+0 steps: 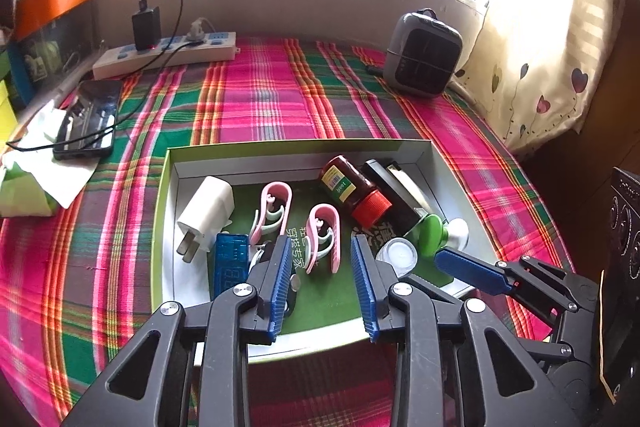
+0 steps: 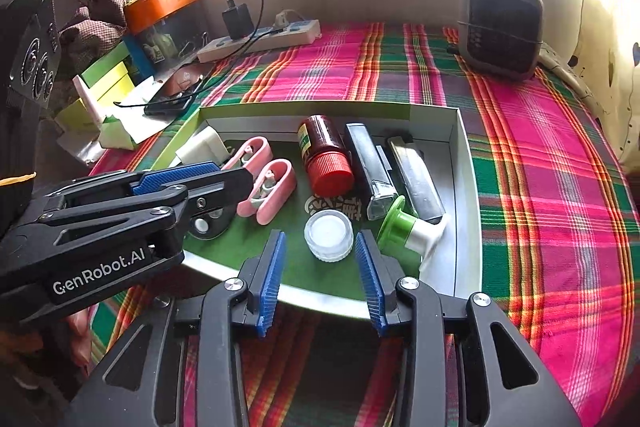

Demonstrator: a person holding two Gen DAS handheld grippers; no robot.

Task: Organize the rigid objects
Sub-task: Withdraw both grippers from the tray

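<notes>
A shallow open box with a green floor lies on the plaid cloth. In it lie a white charger plug, a blue meter, two pink clips, a brown bottle with a red cap, two black lighter-like blocks, a clear round jar and a green-and-white pump top. My left gripper is open and empty over the box's near part, by the nearer pink clip. My right gripper is open around the clear jar, not touching it.
Behind the box are a power strip with a black charger, a phone on a cable, crumpled paper at the left, and a grey fan heater at the back right. A curtain hangs at the right.
</notes>
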